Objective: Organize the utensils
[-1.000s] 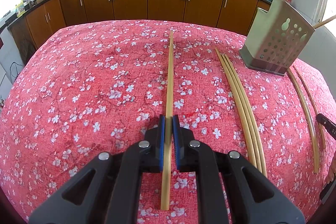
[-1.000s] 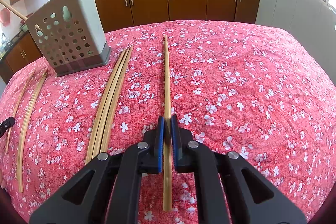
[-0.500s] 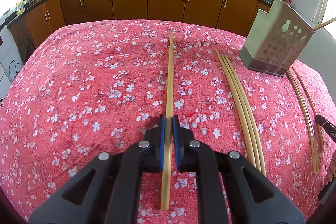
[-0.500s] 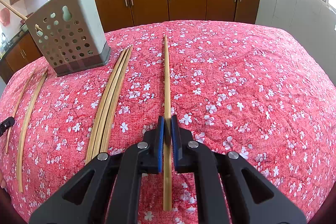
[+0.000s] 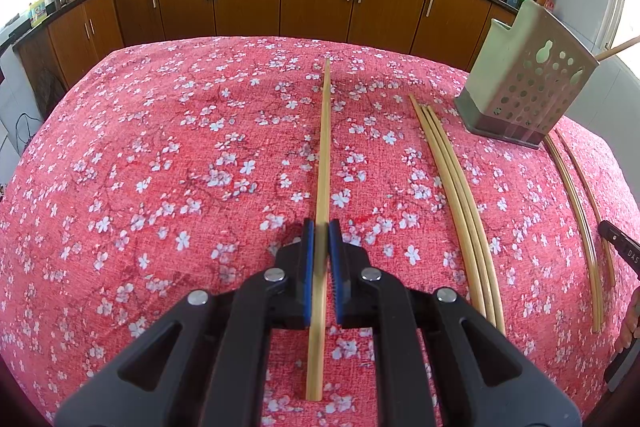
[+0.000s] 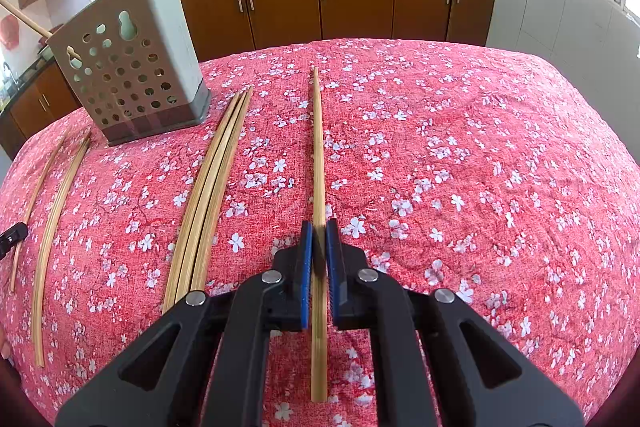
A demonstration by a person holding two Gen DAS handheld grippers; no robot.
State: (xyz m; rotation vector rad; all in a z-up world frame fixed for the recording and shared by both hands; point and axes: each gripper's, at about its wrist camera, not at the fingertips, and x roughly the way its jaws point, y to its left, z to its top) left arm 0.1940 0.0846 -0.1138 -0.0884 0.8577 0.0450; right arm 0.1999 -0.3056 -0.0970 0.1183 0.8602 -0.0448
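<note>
Gripping one chopstick each: left tongs [image 5: 321, 227] clenched on a chopstick [image 5: 325, 143], right tongs [image 6: 319, 227] clenched on another chopstick [image 6: 317, 147], both low over the surface [image 5: 160, 147]. Next, probably lift and drop them into the holder [image 6: 132, 67] between.

Red white-flowered tablecloth [image 5: 160, 155]; grey perforated holder [image 6: 128, 75].
</note>
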